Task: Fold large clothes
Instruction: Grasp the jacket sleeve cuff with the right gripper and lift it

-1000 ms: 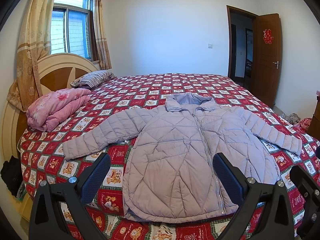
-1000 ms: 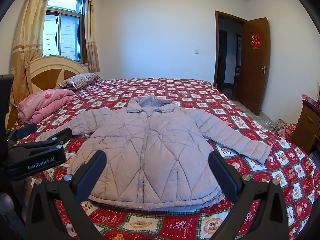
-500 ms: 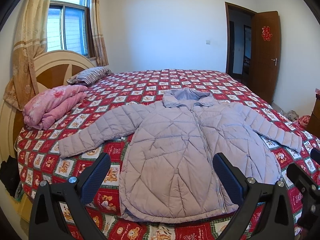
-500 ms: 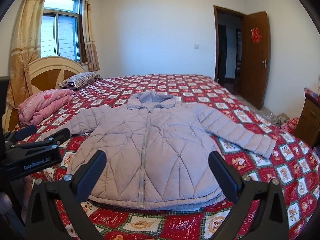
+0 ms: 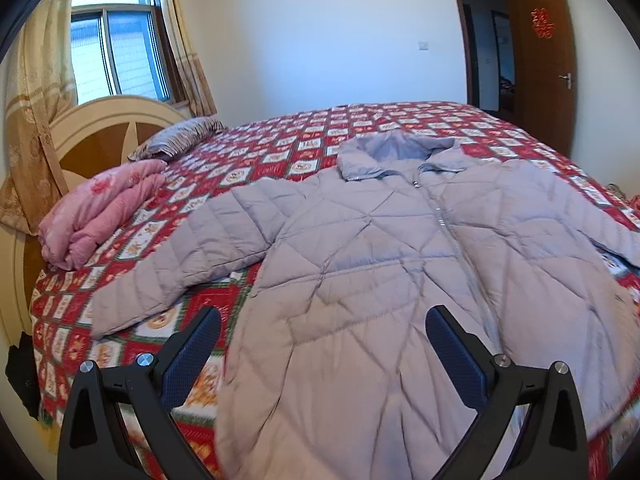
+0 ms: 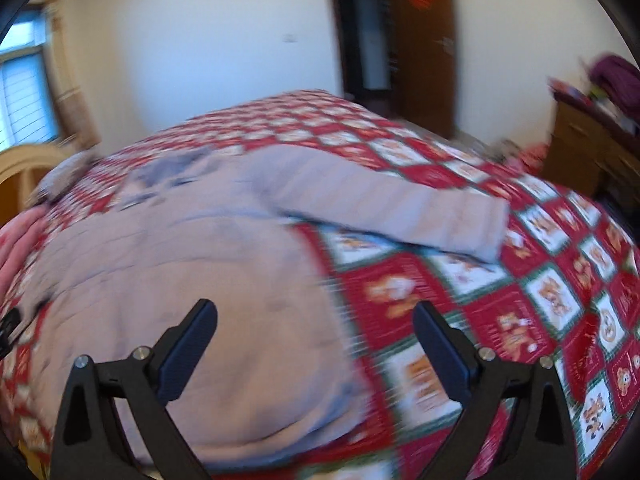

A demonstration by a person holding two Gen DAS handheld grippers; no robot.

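Blurring jacket (image 6: 192,280), sleeve (image 5: 624,240) cut off

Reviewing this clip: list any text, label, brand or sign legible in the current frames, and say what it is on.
"囍": red paper double-happiness sign on the brown wooden door, left wrist view.
The same sign in the right wrist view: too blurred to read.
Cartoon squares on the red patchwork bedspread: any lettering is too small or blurred to read.
Lilac quilted puffer jacket: no label visible.
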